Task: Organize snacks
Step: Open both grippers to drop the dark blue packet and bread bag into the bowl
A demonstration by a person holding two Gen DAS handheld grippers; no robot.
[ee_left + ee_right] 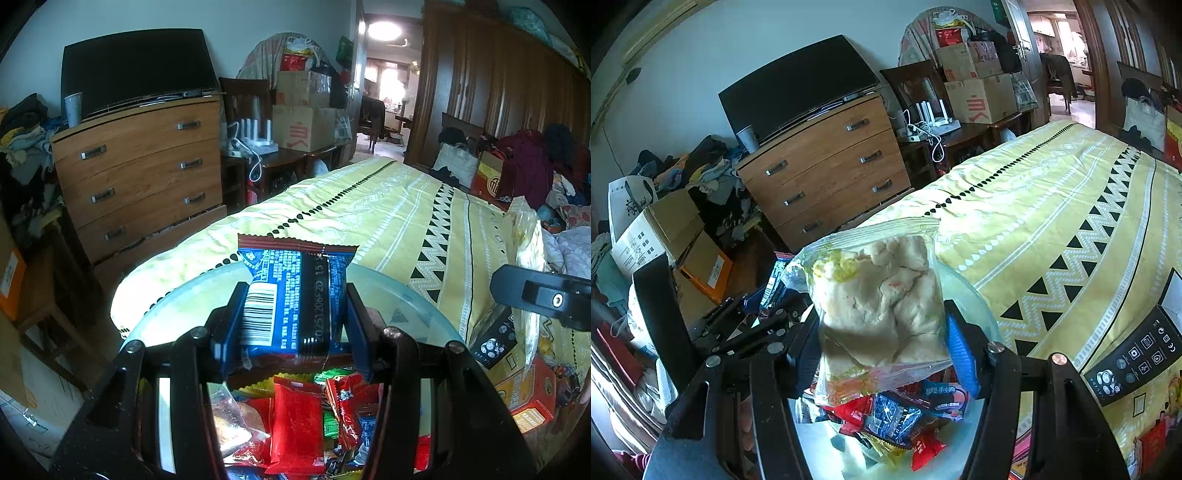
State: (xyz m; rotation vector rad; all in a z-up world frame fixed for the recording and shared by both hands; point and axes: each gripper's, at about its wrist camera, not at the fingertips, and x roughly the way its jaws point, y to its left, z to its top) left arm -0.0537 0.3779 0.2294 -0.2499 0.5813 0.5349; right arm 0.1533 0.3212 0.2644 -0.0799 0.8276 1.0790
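Note:
My left gripper [295, 317] is shut on a blue snack packet [293, 295] with a barcode and brown crimped ends, held above a clear glass plate [402, 295]. Under it lies a pile of red, green and blue snack packets [314, 417]. My right gripper [882, 343] is shut on a clear plastic bag of pale crackers [882, 295], held above the same plate [964, 288] and pile [897, 417]. The right gripper also shows at the right edge of the left wrist view [543, 299], with its bag [528, 251]. The left gripper shows at left in the right wrist view [757, 317].
The plate sits on a bed with a yellow patterned cover [388, 206]. A black shaver box [1137, 358] and colourful boxes [532, 391] lie to the right. A wooden dresser [140, 170] with a TV stands beyond the bed's left side, with cartons [665, 236] on the floor.

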